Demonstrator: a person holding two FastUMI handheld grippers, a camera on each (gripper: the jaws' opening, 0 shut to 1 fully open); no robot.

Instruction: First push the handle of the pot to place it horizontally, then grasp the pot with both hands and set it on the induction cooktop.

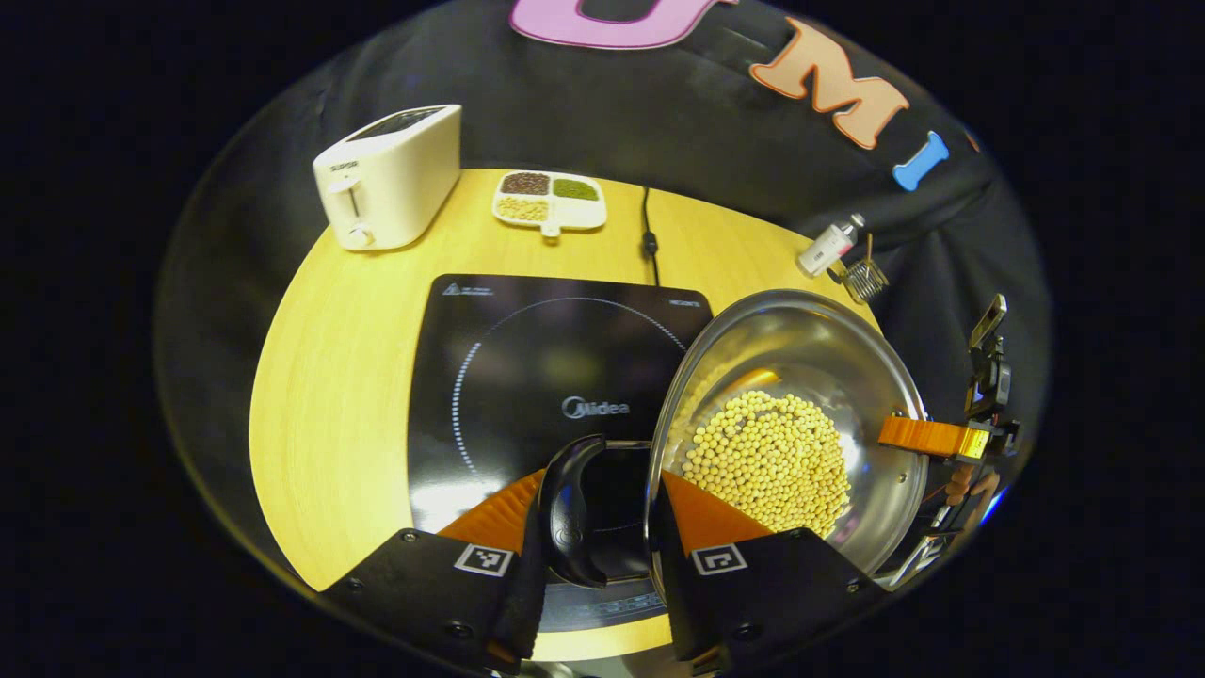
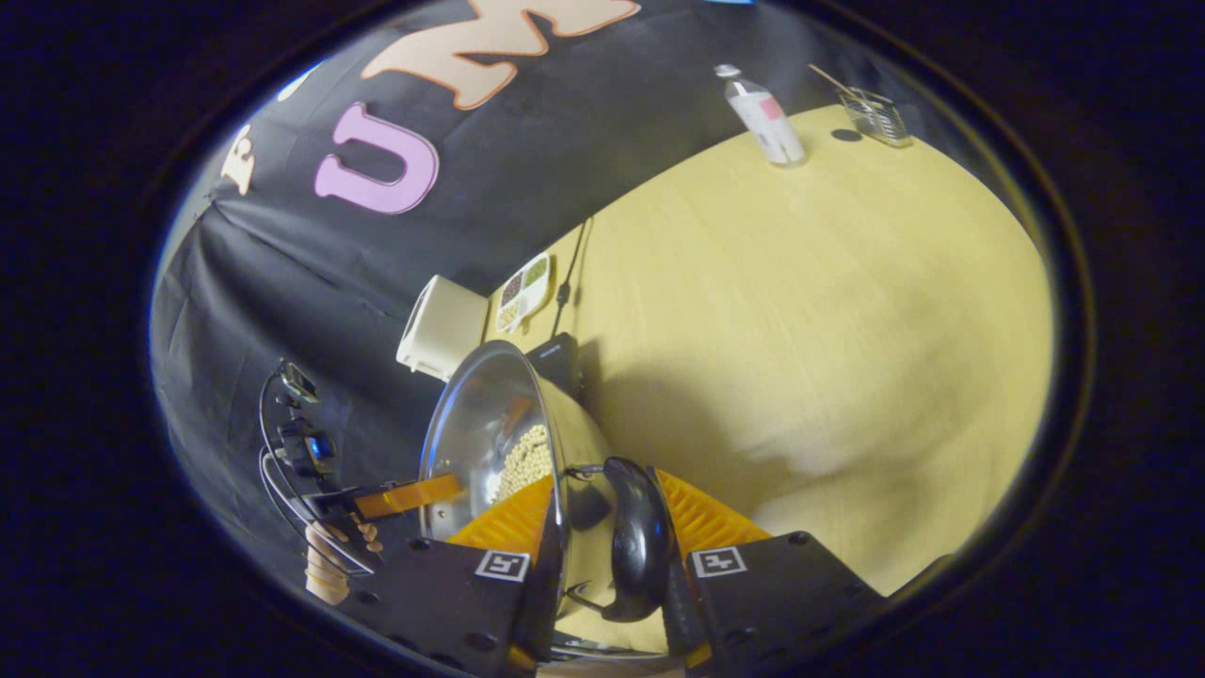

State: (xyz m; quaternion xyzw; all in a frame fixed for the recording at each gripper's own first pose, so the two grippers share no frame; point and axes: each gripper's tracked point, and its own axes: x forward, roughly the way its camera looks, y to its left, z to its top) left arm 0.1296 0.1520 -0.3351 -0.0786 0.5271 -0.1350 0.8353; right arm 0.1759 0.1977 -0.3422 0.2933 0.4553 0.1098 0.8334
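Pot: the steel pot sits right of centre in the left gripper view, part-filled with pale beans; it appears lifted and overlapping the right edge of the induction cooktop, so it is probably on its way there.
Left gripper: the left gripper at the bottom of that view has its fingers clenched on the pot's near side, one finger outside the black side handle and the other inside the rim, a hold that keeps the wall from slipping.
Right gripper: in the right gripper view, the right gripper at bottom centre grips the opposite black handle and rim the same way.
Why two holds: opposite grips likely keep the loaded pot level so the beans stay in.
Surroundings: a toaster and a divided dish stand at the upper left on the table, well apart from the cooktop; a bottle stands at the top of the right gripper view.
Remaining: lowering the pot onto the cooktop's ring, judging by its offset.
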